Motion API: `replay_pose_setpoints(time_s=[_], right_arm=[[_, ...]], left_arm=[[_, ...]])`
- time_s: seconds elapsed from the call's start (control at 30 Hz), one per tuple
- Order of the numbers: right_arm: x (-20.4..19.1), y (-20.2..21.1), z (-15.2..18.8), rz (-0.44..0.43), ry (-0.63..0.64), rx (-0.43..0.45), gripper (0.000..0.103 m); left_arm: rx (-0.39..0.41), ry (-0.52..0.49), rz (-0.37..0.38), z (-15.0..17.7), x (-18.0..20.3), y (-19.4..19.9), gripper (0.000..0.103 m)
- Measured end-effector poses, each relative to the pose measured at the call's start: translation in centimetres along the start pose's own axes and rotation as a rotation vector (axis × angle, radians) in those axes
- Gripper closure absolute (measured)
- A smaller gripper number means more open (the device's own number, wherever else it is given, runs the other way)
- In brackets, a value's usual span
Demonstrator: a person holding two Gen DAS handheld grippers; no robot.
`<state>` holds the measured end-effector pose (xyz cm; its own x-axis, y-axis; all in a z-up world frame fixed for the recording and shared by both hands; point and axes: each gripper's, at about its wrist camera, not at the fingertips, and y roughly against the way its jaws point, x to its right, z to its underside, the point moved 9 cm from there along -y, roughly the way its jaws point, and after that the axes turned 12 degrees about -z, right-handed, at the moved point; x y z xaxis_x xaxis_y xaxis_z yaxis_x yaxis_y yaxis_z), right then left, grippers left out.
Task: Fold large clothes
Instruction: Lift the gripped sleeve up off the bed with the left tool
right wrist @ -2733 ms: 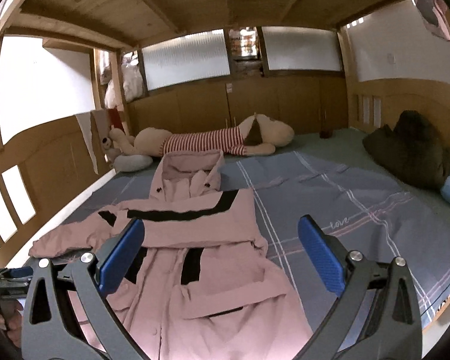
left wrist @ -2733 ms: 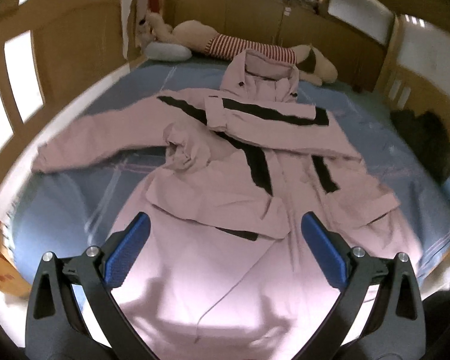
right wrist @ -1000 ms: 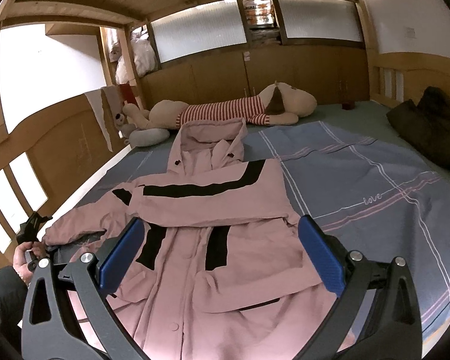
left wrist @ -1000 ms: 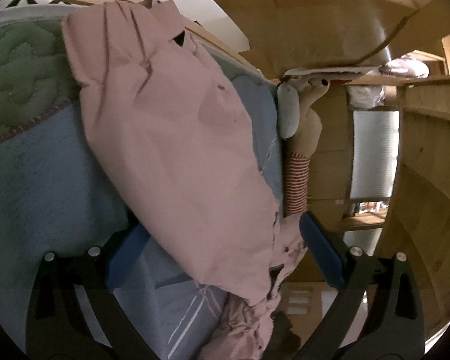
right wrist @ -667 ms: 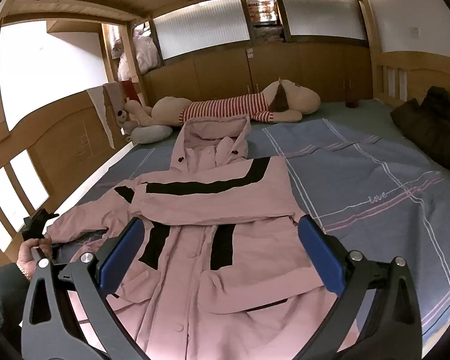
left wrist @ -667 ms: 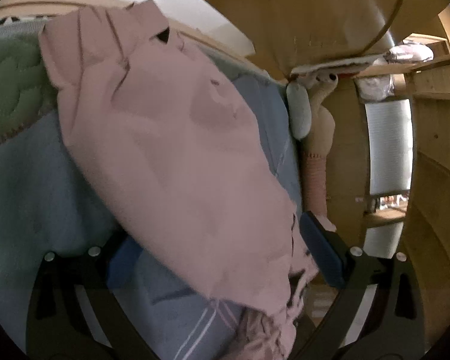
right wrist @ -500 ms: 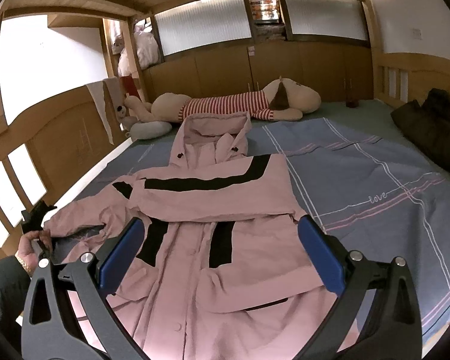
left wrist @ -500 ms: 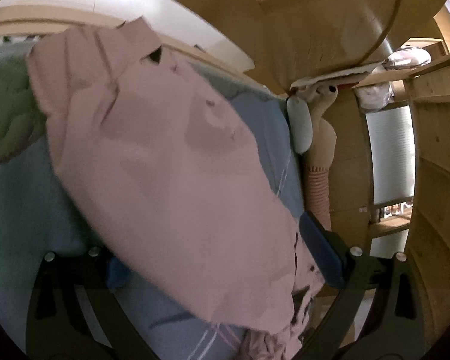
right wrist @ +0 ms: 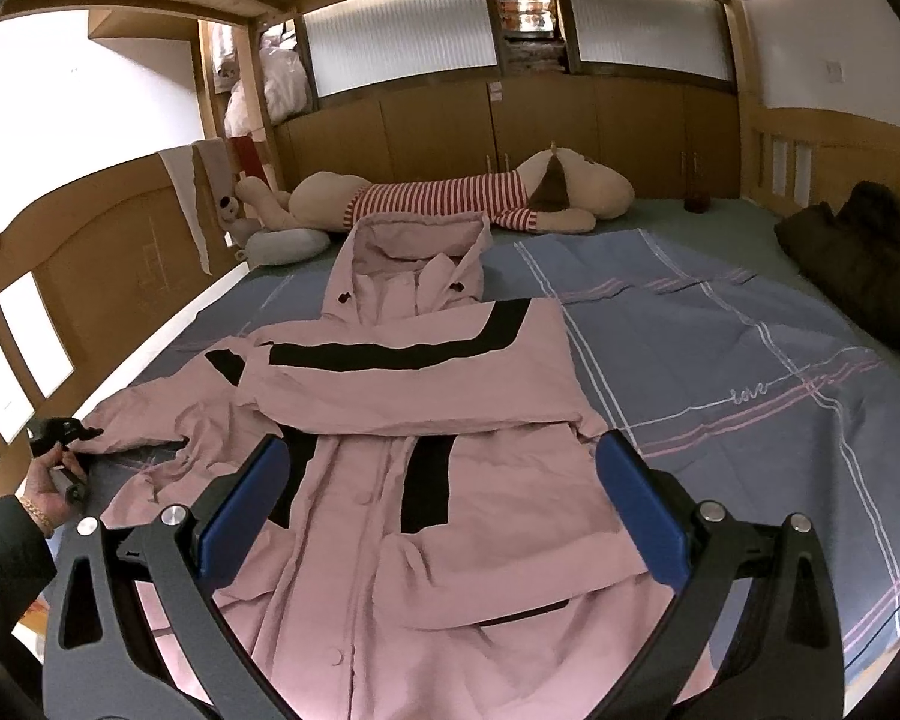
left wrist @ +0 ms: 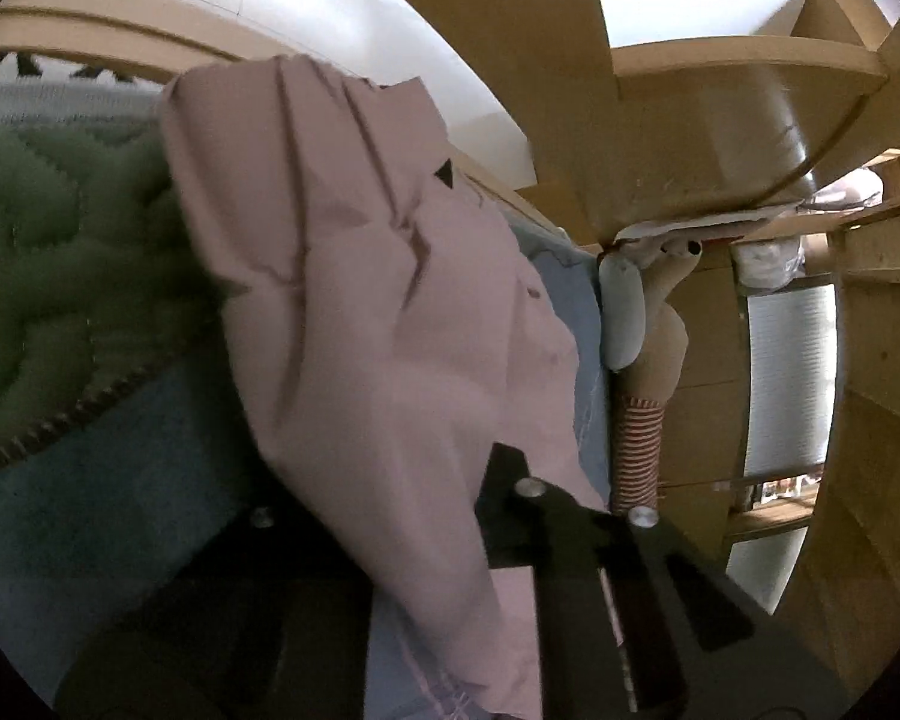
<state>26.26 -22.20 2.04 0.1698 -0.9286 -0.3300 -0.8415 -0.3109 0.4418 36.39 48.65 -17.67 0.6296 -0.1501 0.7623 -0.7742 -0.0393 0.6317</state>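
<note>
**Left sleeve taken up for the inward fold**

Here the pink coat (right wrist: 426, 420) lies front-up on the bed (right wrist: 720, 360), hood toward the striped plush dog (right wrist: 450, 198) at the headboard end and hem nearest the right wrist camera. One sleeve is already laid across the chest of the coat, its black band running crosswise; the other sleeve (right wrist: 150, 414) reaches outward from the coat's body toward the wooden side rail (right wrist: 90, 252).

The left gripper (right wrist: 60, 429) sits at the cuff end of that outstretched sleeve, held by a hand (right wrist: 48, 480) in a dark sleeve. In the left wrist view its jaws are drawn together with pink cloth (left wrist: 390, 330) running between them, so they appear clamped on the sleeve near the cuff. Holding at the far end gives the most control over the whole sleeve, which probably is to be carried inward over the coat's body to match the first.

The right gripper (right wrist: 450, 510) hovers above the lower half of the coat, its blue-padded jaws spread wide and holding nothing; it is well placed to pin or smooth the coat's front.

A dark bundle (right wrist: 858, 240) lies on the bed, well away from the coat. No container is in view.
</note>
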Motion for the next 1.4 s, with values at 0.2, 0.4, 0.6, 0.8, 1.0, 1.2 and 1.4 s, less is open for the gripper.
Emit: replay_pose_setpoints(time_s=[0.2, 0.4, 0.6, 0.8, 1.0, 1.2, 1.4], right_arm=[[0.4, 0.3, 0.1, 0.001, -0.007, 0.005, 0.001], [1.1, 0.9, -0.1, 0.001, -0.025, 0.016, 0.001], [1.6, 1.3, -0.2, 0.0, -0.033, 0.021, 0.001], [2.2, 1.9, -0.2, -0.001, -0.051, 0.029, 0.001], [3.0, 2.6, -0.4, -0.005, -0.07, 0.043, 0.001], [3.8, 3.2, -0.8, -0.01, -0.101, 0.064, 0.001], [3.6, 4.0, -1.2, -0.029, -0.106, 0.08, 0.001]], left_arm=[[0.075, -0.116, 0.008, -0.1, 3.8, 2.2, 0.1], [0.116, -0.204, 0.03, 0.4, 6.1, 4.2, 0.101], [0.182, -0.286, 0.056, 1.4, 9.7, 7.0, 0.101], [0.232, -0.348, 0.099, 2.6, 13.7, 9.8, 0.101], [0.258, -0.382, 0.136, 4.2, 17.2, 12.1, 0.101], [0.254, -0.438, 0.168, 7.0, 20.9, 14.1, 0.101], [0.25, -0.565, 0.205, 12.1, 25.5, 15.9, 0.101]])
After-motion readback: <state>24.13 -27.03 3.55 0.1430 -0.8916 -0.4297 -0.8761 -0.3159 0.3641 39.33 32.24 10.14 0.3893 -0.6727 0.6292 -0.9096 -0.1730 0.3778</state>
